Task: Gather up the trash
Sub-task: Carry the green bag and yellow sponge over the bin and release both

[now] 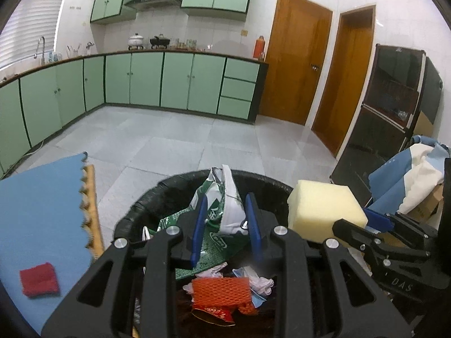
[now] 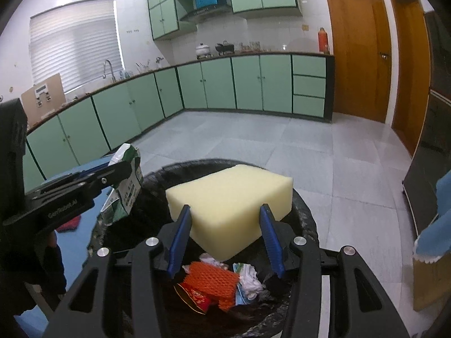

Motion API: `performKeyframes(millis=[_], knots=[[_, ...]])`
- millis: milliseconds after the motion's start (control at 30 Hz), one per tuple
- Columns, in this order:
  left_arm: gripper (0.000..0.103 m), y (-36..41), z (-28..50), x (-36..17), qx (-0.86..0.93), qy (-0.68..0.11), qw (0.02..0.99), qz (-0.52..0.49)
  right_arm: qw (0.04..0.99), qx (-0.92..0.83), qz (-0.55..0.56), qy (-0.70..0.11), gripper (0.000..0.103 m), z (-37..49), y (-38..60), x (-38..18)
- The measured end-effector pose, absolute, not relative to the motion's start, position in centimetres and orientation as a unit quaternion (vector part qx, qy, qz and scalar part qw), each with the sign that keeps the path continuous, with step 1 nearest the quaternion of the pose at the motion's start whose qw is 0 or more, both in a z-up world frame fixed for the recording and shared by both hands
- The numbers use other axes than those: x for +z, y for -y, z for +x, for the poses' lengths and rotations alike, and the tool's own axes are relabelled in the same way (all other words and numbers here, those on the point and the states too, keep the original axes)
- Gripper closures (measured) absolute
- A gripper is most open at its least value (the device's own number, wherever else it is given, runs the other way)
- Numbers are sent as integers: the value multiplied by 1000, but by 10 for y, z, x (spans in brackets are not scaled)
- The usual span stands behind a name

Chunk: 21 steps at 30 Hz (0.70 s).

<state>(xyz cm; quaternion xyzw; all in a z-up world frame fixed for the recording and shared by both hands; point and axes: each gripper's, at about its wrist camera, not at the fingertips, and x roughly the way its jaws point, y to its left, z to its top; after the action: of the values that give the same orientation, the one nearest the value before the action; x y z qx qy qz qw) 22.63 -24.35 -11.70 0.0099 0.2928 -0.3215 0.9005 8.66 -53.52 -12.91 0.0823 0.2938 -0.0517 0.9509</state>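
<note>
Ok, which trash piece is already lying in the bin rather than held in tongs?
The orange mesh net lies loose inside the bin. The yellow sponge block sits between the right tongs; the green-and-white wrapper between the left tongs.

Your blue foam mat [image 1: 42, 205] carried a red cloth [image 1: 39, 279] near its front edge; the black-lined trash bin [image 1: 157, 197] stood just beside it on grey floor tiles [image 1: 169, 146].

Both wrist views look forward and down from close above the black bin [image 1: 146, 197], toward the green cabinets [image 2: 248, 84], the left from the bin's left side, the right from its right, sharing bin and kitchen.
</note>
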Motion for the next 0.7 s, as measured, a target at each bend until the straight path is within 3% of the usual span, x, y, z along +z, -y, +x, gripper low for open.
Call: performKeyframes(millis=[200, 233, 267, 300, 500, 567, 700], knots=[[75, 262, 233, -129, -331, -307, 892, 17, 944, -57, 82, -313, 50, 92, 543, -147], [72, 263, 234, -130, -334, -311, 890, 14, 943, -60, 82, -318, 50, 93, 544, -151], [60, 263, 236, -130, -334, -313, 889, 14, 942, -62, 82, -320, 48, 91, 545, -152], [56, 263, 236, -130, -337, -313, 888, 9, 941, -63, 84, -322, 45, 90, 546, -154], [46, 252, 233, -120, -336, -308, 890, -4, 941, -82, 91, -317, 19, 78, 546, -154], [38, 243, 230, -113, -331, -300, 895, -8, 942, -87, 92, -311, 10, 74, 543, -150], [25, 209, 226, -99, -306, -282, 909, -13, 945, -83, 93, -302, 8, 72, 530, -136]])
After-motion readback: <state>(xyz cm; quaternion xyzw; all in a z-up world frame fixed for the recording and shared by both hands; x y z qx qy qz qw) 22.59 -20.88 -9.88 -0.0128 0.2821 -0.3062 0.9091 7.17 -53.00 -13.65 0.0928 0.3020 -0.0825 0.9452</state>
